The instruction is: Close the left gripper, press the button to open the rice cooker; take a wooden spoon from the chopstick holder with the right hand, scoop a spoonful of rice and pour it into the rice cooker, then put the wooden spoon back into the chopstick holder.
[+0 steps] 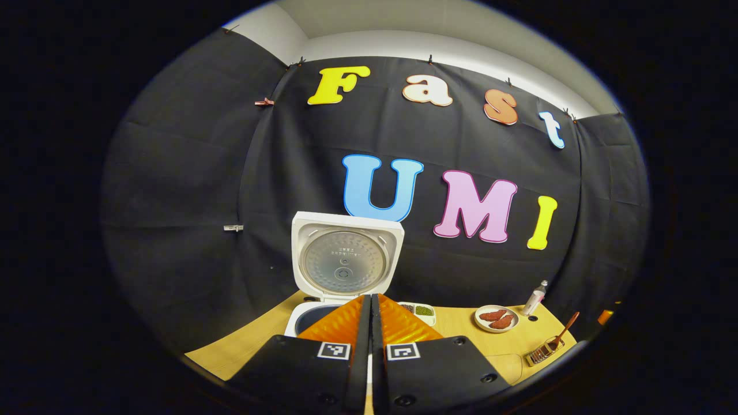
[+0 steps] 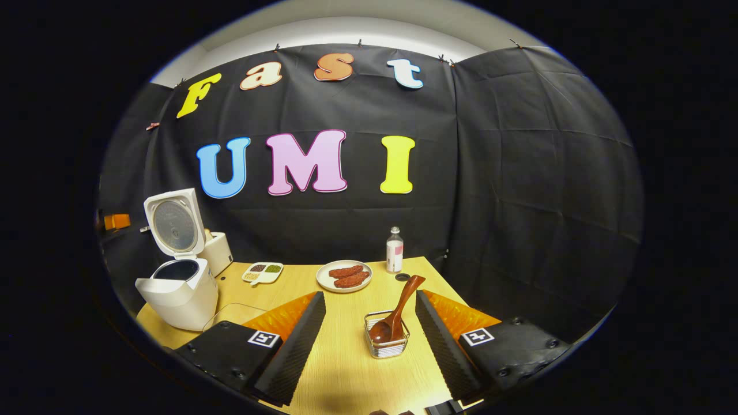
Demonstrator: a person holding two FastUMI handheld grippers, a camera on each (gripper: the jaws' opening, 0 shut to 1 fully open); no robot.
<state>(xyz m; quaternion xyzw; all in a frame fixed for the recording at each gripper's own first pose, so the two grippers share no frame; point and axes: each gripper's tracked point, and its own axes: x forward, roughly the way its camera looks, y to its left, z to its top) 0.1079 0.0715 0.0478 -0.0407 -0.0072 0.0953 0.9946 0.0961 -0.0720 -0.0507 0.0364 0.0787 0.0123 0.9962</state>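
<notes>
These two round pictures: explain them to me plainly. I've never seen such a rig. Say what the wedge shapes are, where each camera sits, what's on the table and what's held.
A person holds a two-finger gripper in each hand, and a camera rides on each. The wedges at the bottom are that gripper's own fingers. In the left gripper view, the left gripper is shut and empty, facing the rice cooker with its lid up. In the right gripper view, the right gripper is open and holds nothing; the wooden spoon stands in the chopstick holder between its fingers. The table also bears a plate of food, a small divided dish and a bottle.
</notes>
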